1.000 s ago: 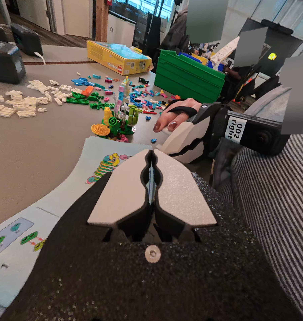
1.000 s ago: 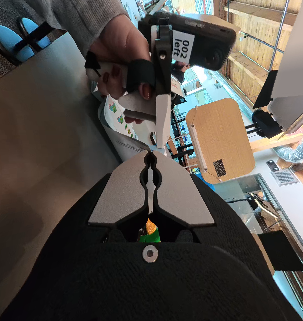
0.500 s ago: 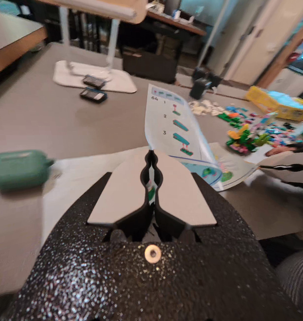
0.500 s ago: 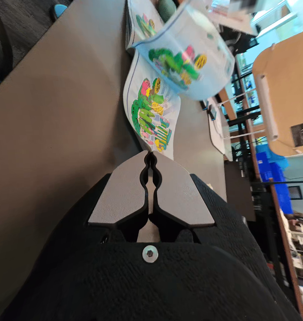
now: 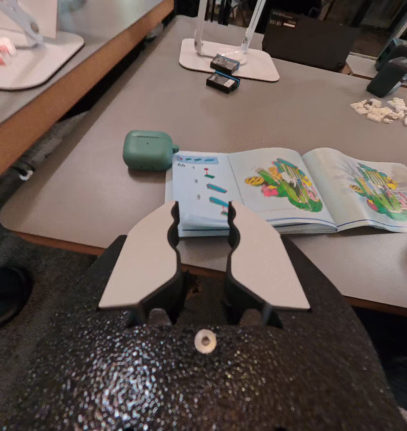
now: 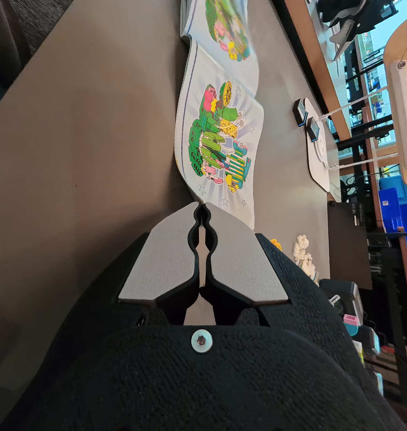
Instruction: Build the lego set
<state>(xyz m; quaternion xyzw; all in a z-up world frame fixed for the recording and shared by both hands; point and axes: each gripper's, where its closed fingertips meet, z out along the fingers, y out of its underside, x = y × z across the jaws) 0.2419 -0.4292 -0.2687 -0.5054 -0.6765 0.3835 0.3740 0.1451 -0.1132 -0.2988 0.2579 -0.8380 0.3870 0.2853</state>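
Note:
An open instruction booklet (image 5: 267, 191) with pictures of a green, yellow and pink model lies near the table's front edge. My left gripper (image 5: 202, 205) is open and empty, held off the front edge with its tips over the booklet's left page. My right gripper (image 6: 201, 205) is shut, its tips meeting the lower corner of a curved, lifted booklet page (image 6: 221, 144), which it seems to pinch. Loose white lego pieces (image 5: 384, 112) lie far right; they also show in the right wrist view (image 6: 302, 254).
A green earbud case (image 5: 148, 151) sits by the booklet's left edge. Two black batteries (image 5: 223, 79) lie at a white lamp base (image 5: 228, 58) farther back. Black boxes (image 5: 391, 77) stand at the back right. A second table (image 5: 34, 58) stands to the left. There is about 35 centimetres between the tips of the two grippers. From the left gripper's tips to the green earbud case (image 5: 148, 151) is close to 9 centimetres.
My left gripper has opened, let go of the booklet page and pulled back past the table's front edge. The booklet has dropped open flat. My right gripper stays shut at the page corner.

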